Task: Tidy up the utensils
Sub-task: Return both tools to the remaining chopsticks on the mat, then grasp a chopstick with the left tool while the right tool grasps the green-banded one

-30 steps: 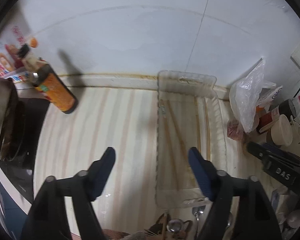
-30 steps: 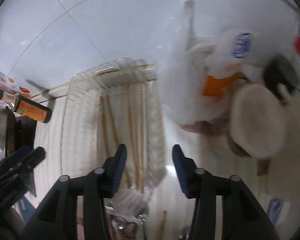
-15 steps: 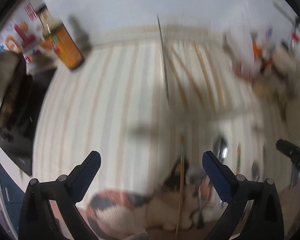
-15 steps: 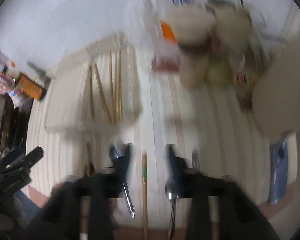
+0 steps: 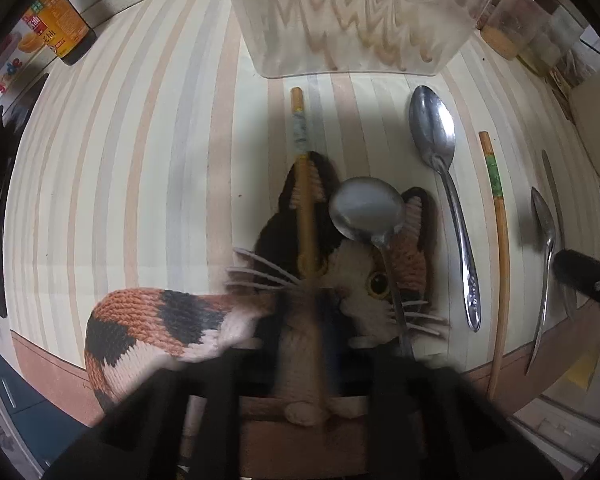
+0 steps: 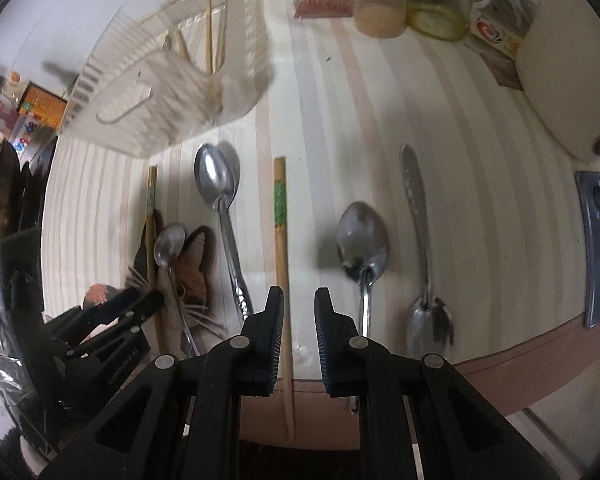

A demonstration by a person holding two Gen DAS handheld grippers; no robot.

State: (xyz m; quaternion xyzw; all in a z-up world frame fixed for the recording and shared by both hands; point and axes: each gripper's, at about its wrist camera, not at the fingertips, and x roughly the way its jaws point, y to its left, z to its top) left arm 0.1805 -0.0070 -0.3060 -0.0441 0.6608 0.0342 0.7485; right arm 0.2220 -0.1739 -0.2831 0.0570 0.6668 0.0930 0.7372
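Your right gripper (image 6: pixel 296 312) hangs with jaws slightly apart, the green-banded chopstick (image 6: pixel 281 240) lying between them ungrasped; your left gripper (image 5: pixel 320 360) is blurred at 6 o'clock, its jaws beyond telling. Several chopsticks already lie in the clear basket (image 6: pixel 172 80) at 11 o'clock, while spoons (image 6: pixel 364 240) and a chopstick (image 5: pixel 306 184) across the knitted cat (image 5: pixel 340 280) wait on the striped counter (image 6: pixel 480 200).
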